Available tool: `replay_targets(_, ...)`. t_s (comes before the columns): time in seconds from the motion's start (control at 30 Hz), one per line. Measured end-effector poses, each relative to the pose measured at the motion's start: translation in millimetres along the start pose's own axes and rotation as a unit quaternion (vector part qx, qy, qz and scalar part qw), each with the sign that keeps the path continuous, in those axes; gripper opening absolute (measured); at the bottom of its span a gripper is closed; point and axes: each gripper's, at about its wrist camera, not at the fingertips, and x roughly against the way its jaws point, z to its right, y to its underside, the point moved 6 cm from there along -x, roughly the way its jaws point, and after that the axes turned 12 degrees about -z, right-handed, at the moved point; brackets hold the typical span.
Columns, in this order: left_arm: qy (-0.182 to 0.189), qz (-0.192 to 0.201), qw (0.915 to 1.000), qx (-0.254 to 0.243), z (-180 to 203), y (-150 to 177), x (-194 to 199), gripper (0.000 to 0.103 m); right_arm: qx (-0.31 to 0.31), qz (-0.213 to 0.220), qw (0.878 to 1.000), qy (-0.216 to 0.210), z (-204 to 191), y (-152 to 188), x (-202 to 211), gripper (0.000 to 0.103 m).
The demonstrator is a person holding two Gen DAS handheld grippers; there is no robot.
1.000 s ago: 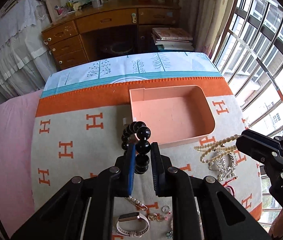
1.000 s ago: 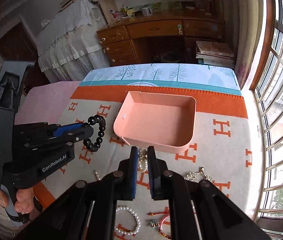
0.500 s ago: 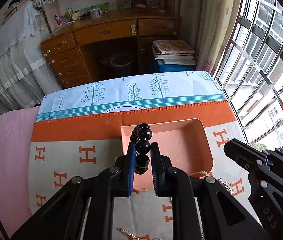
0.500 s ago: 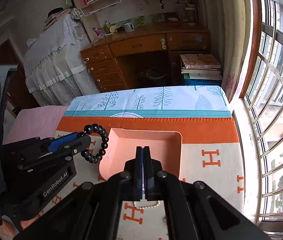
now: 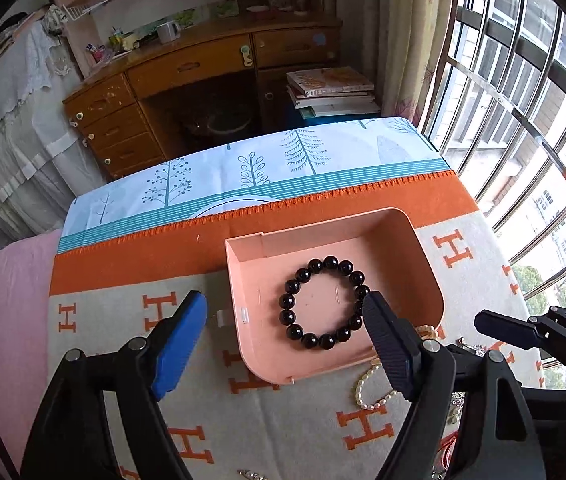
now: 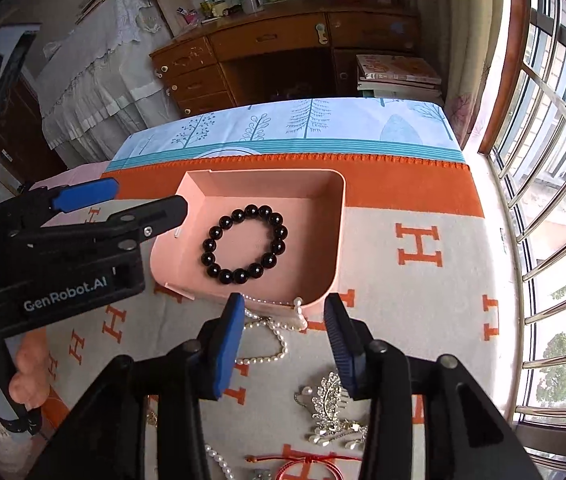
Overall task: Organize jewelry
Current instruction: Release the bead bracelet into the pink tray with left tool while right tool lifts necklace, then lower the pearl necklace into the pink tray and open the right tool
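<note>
A black bead bracelet (image 5: pixel 289 286) (image 6: pixel 243 276) lies flat on the floor of the pink tray (image 5: pixel 323 220) (image 6: pixel 263 176). My left gripper (image 5: pixel 285 304) (image 6: pixel 145 198) hangs over the tray's left half. Its jaws are opening wide and nothing is between the pads. My right gripper (image 6: pixel 283 308) hovers just in front of the tray's near wall, jaws opening, pads touching nothing. Below it a pearl necklace (image 6: pixel 275 328) (image 5: pixel 367 394) lies loose on the blanket against that wall. In the left wrist view the right gripper (image 5: pixel 503 330) shows at the right edge.
The tray stands on a cream and orange blanket (image 6: pixel 419 280). More jewelry lies near me: a silver brooch (image 6: pixel 331 404), a red cord bracelet (image 6: pixel 307 460) and another pearl string (image 6: pixel 219 460). A hand (image 6: pixel 23 368) holds the left gripper. Window bars run along the right.
The left gripper carried the black bracelet over the tray and let go; the bracelet now lies in the tray. The right gripper, shut with a fine chain hanging, has sunk and opened; the pearl necklace lies on the blanket.
</note>
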Motion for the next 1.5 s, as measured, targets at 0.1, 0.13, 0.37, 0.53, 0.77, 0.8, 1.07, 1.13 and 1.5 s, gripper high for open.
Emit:
replay_targets(0.1,-0.001,0.006,1.0000,0.000,-3,11,6,0.079,-0.003,-0.009,1.000,-0.012,5,8,-9,0.042)
replay_targets(0.13,-0.002,0.008,1.0000,0.001,-4,15,7,0.079,-0.003,-0.011,1.000,-0.014,6,10,-13,0.042)
replay_targets(0.37,0.020,-0.009,0.9996,0.020,-12,35,-1,0.079,-0.008,-0.032,0.999,-0.034,12,17,-43,0.042)
replay_targets(0.53,0.018,-0.019,0.9993,0.026,-16,39,-10,0.079,-0.019,-0.024,0.999,-0.038,18,10,-59,0.032)
replay_targets(0.77,0.019,-0.023,0.9992,0.028,-17,40,-13,0.079,-0.026,-0.046,0.997,-0.050,20,8,-78,0.005)
replay_targets(0.8,0.019,-0.023,0.9992,0.028,-18,40,-12,0.079,-0.027,-0.041,0.998,-0.050,20,8,-75,0.005)
replay_targets(1.07,0.022,-0.017,0.9989,0.037,-25,36,-5,0.079,-0.001,0.017,0.998,-0.065,1,5,-14,0.005)
replay_targets(1.13,0.022,-0.016,0.9988,0.041,-27,34,-2,0.079,0.007,0.034,0.997,-0.069,-7,-1,5,0.005)
replay_targets(1.5,0.011,0.024,0.9988,0.041,-34,7,35,0.079,0.026,0.135,0.989,-0.060,-38,-60,94,0.005)
